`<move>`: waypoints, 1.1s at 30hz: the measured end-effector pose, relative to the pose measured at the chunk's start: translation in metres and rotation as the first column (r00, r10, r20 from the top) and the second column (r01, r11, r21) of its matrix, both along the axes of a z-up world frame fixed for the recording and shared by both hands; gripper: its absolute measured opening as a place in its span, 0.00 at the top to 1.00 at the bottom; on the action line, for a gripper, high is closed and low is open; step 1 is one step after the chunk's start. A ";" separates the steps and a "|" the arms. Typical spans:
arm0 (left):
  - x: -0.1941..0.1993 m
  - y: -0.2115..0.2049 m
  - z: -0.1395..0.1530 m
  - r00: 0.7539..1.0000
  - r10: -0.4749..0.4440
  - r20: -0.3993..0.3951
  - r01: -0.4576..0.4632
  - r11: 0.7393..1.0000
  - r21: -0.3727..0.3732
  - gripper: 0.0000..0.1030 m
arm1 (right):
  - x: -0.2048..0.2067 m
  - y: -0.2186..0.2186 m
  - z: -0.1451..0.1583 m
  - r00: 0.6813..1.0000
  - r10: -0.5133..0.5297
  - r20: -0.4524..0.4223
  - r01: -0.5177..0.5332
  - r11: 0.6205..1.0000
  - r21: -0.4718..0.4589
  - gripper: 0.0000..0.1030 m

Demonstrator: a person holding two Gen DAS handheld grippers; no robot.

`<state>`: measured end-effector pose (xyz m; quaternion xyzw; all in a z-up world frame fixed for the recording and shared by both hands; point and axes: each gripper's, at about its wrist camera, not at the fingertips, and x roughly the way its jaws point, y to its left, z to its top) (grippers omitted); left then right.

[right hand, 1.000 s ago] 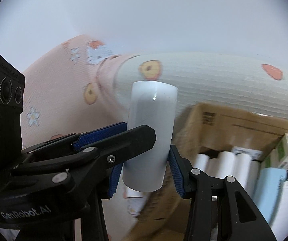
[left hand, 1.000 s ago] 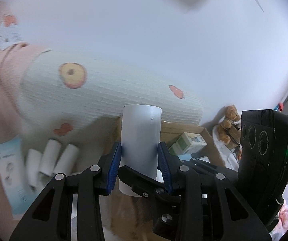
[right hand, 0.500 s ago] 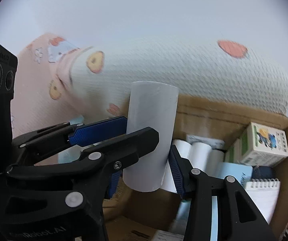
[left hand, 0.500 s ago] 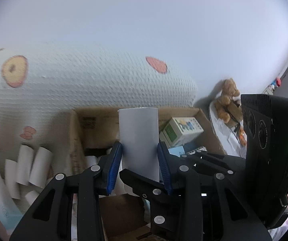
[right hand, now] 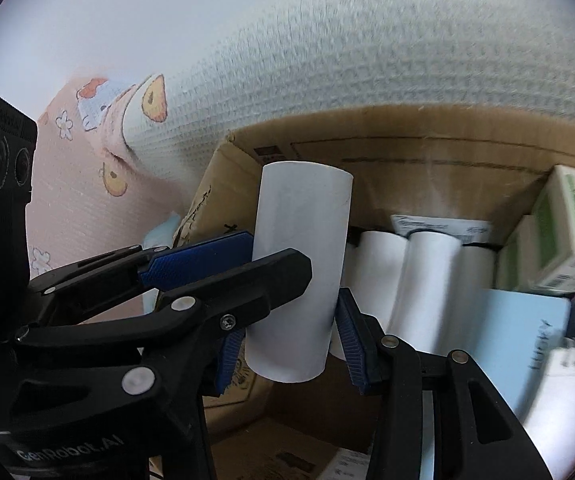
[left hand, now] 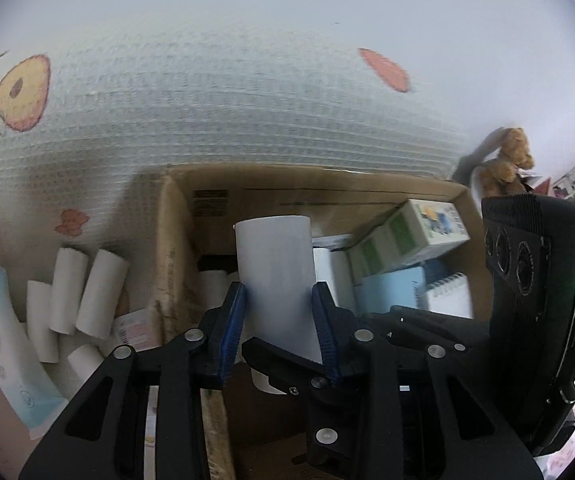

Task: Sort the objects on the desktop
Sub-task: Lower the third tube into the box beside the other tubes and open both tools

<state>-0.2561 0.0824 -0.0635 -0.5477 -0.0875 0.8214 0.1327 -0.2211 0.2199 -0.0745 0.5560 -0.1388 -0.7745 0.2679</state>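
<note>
I hold one white roll [left hand: 273, 276] in left claw [left hand: 280, 322], jaws just squeezing tighter; another roll [right hand: 299, 268] pinched in right claw [right hand: 287, 332]. Both over box [left hand: 175, 240], mid frame. Rolls already inside [right hand: 427, 276]; loose rolls [left hand: 83, 292] wait lower left.

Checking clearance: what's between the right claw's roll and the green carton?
Right wrist view: white rolls lying in the cardboard box, between the held roll and carton.

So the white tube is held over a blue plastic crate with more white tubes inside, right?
Not a blue plastic crate: it is a brown cardboard box. The right wrist view shows the white tube over it, more white tubes inside.
</note>
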 end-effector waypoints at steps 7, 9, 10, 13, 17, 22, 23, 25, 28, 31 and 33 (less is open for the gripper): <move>-0.010 -0.004 -0.008 0.999 -0.018 0.047 0.020 0.999 -0.044 0.87 | -0.009 -0.010 -0.010 0.999 -0.003 0.037 0.002 0.999 0.038 0.60; -0.012 -0.005 -0.007 0.998 -0.021 0.055 0.024 0.999 -0.043 0.90 | -0.011 -0.012 -0.012 0.999 0.001 0.046 -0.003 0.999 0.047 0.60; -0.012 -0.005 -0.007 0.998 -0.024 0.056 0.027 0.999 -0.046 0.90 | -0.012 -0.013 -0.014 0.999 0.003 0.054 -0.006 0.999 0.051 0.60; -0.013 -0.006 -0.006 0.998 -0.022 0.062 0.025 0.998 -0.050 0.90 | -0.017 -0.018 -0.021 0.996 -0.002 0.094 -0.005 0.997 0.072 0.60; -0.014 -0.009 -0.005 0.998 -0.011 0.065 0.014 0.999 -0.040 0.91 | -0.024 -0.026 -0.028 0.993 -0.008 0.116 -0.004 0.994 0.106 0.60; -0.014 -0.013 -0.003 0.998 0.003 0.060 0.001 0.998 -0.056 0.94 | -0.031 -0.038 -0.038 0.989 0.009 0.149 -0.029 0.991 0.134 0.60; -0.014 -0.014 -0.004 0.998 0.000 0.062 0.003 0.999 -0.050 0.94 | -0.032 -0.038 -0.040 0.988 0.011 0.156 -0.033 0.990 0.135 0.60; -0.014 -0.015 -0.003 0.998 -0.003 0.063 0.006 0.999 -0.050 0.94 | -0.032 -0.039 -0.041 0.989 0.013 0.150 -0.035 0.989 0.146 0.60; -0.015 -0.019 0.000 0.998 -0.001 0.060 0.004 0.999 -0.043 0.94 | -0.032 -0.040 -0.037 0.991 0.004 0.135 -0.029 0.983 0.180 0.60; -0.015 -0.019 0.000 0.999 0.001 0.053 0.002 0.999 -0.044 0.94 | -0.029 -0.042 -0.030 0.994 0.011 0.112 -0.033 0.981 0.193 0.60; -0.012 -0.014 0.001 0.999 -0.007 0.035 0.008 0.999 -0.036 0.94 | -0.026 -0.043 -0.024 0.995 0.019 0.096 -0.037 0.980 0.193 0.60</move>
